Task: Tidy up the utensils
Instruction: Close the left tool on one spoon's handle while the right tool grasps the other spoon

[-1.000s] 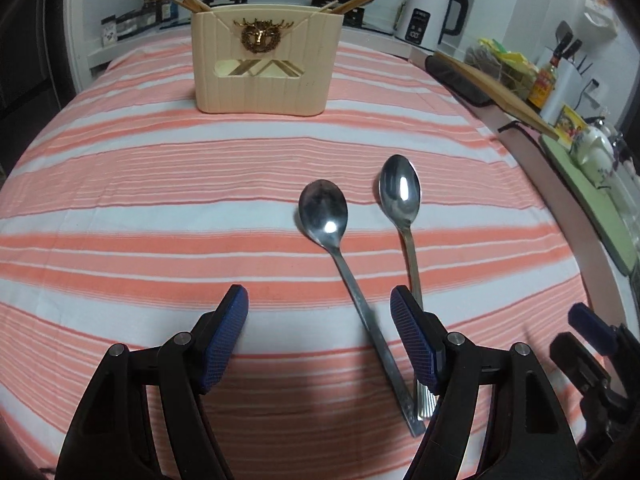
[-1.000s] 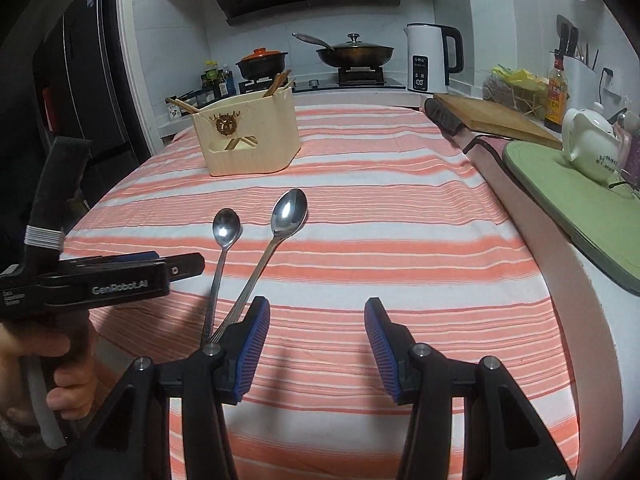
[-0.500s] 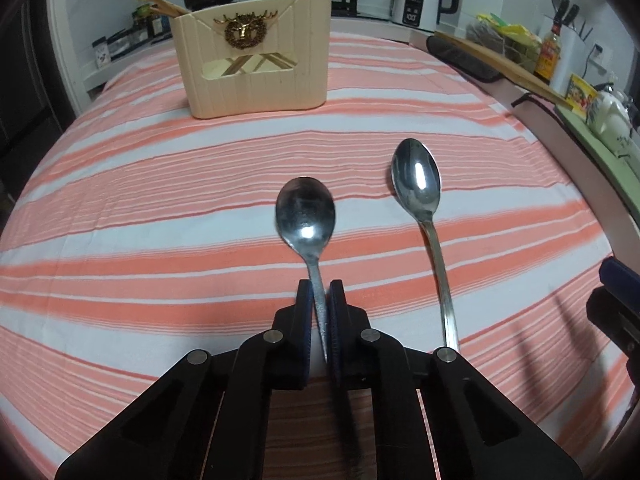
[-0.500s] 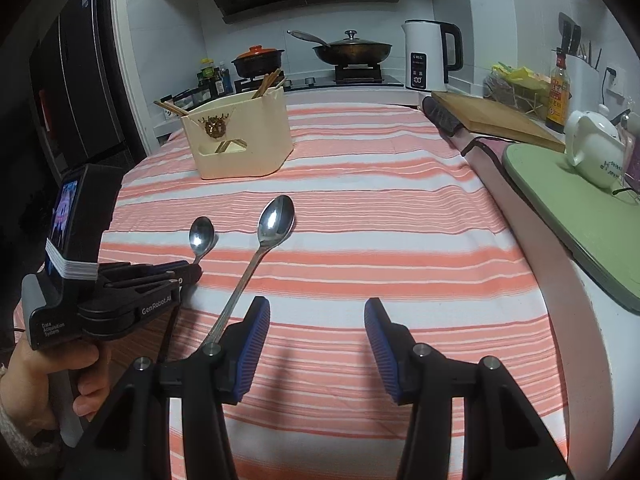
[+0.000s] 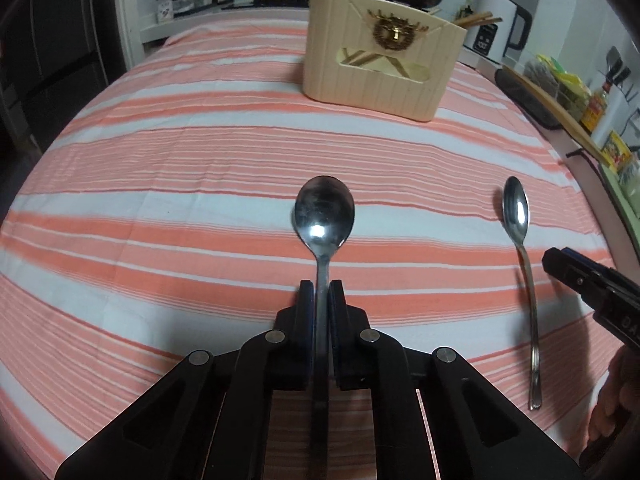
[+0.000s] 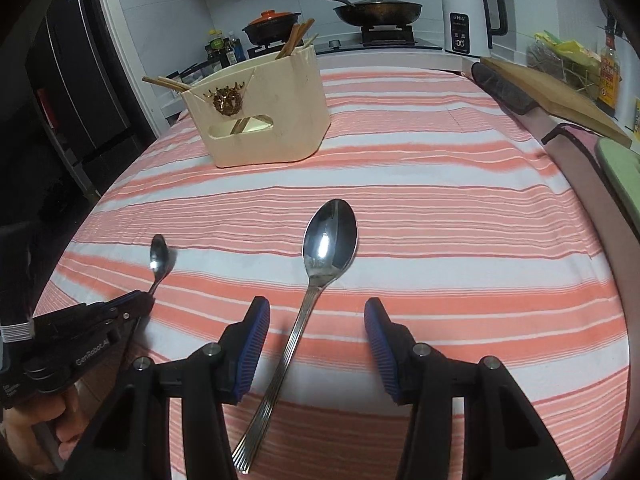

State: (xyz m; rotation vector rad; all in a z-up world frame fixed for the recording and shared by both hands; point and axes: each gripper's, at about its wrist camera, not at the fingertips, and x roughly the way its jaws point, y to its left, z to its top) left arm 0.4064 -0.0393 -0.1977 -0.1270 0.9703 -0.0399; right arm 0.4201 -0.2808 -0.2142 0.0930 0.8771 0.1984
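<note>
My left gripper (image 5: 321,288) is shut on the handle of a steel spoon (image 5: 324,216), holding it a little above the striped tablecloth; it also shows in the right wrist view (image 6: 159,258). A second, longer spoon (image 6: 328,240) lies flat on the cloth, its handle between the open fingers of my right gripper (image 6: 316,330); it also shows in the left wrist view (image 5: 518,220). A cream utensil holder (image 5: 380,70) with wooden chopsticks stands farther back, also in the right wrist view (image 6: 260,116).
The table with its orange-and-white striped cloth (image 6: 440,184) ends at a counter edge on the right, with a wooden board (image 6: 560,96) and a green mat (image 6: 624,168). A white kettle (image 6: 466,20), a pan (image 6: 376,10) and a pot (image 6: 272,26) stand on the stove behind.
My left gripper shut on the shorter spoon's handle and lifted and carried it left, away from the longer spoon. My right gripper moved so its open fingers straddle the longer spoon's handle.
</note>
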